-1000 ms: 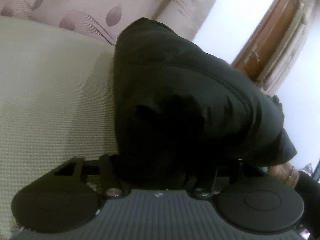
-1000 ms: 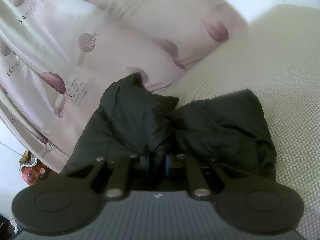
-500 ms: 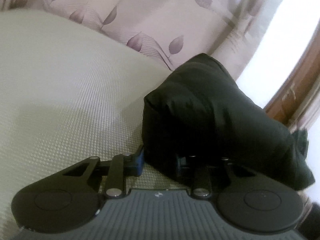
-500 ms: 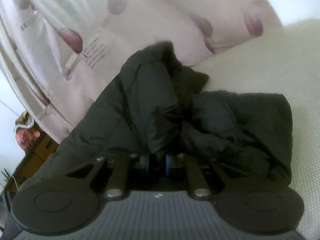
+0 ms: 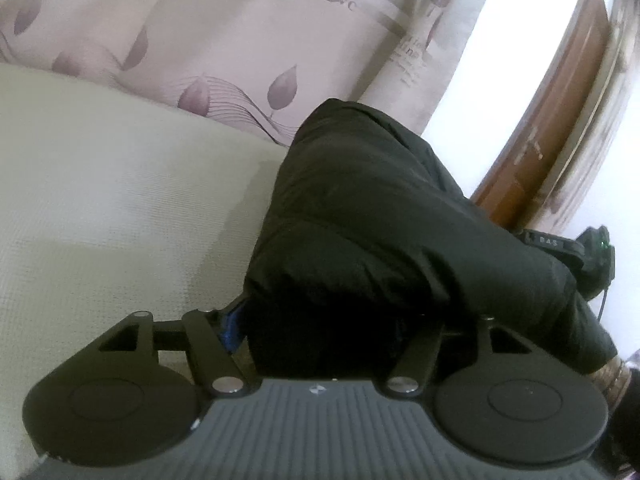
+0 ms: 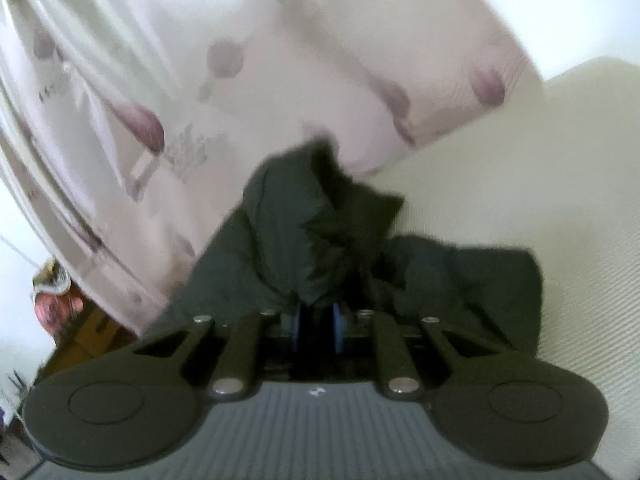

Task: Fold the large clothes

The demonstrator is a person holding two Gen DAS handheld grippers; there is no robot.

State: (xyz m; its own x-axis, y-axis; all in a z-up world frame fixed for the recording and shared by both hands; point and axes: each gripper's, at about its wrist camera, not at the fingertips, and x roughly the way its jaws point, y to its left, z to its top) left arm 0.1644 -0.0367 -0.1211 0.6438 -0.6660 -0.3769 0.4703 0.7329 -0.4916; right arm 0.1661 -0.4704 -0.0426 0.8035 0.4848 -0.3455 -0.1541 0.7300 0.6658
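On the cream bed [image 5: 100, 208], by the leaf-print curtain [image 5: 224, 40], we've got our right gripper [image 6: 316, 324] pinching the black jacket [image 5: 380, 232]; our left gripper [image 5: 320, 332] sits spread wide around it.

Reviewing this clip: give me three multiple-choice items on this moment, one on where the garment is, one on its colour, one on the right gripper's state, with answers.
1. The garment lies:
A. on the cream surface by the curtain
B. on a chair
C. in a basket

2. Its colour:
A. white
B. black
C. red

3. The right gripper is:
A. wide open
B. out of view
C. shut on the garment

Answers: A, the cream surface is under it and the curtain behind; B, the fabric is black; C, the fingers are close together with cloth pinched between them.
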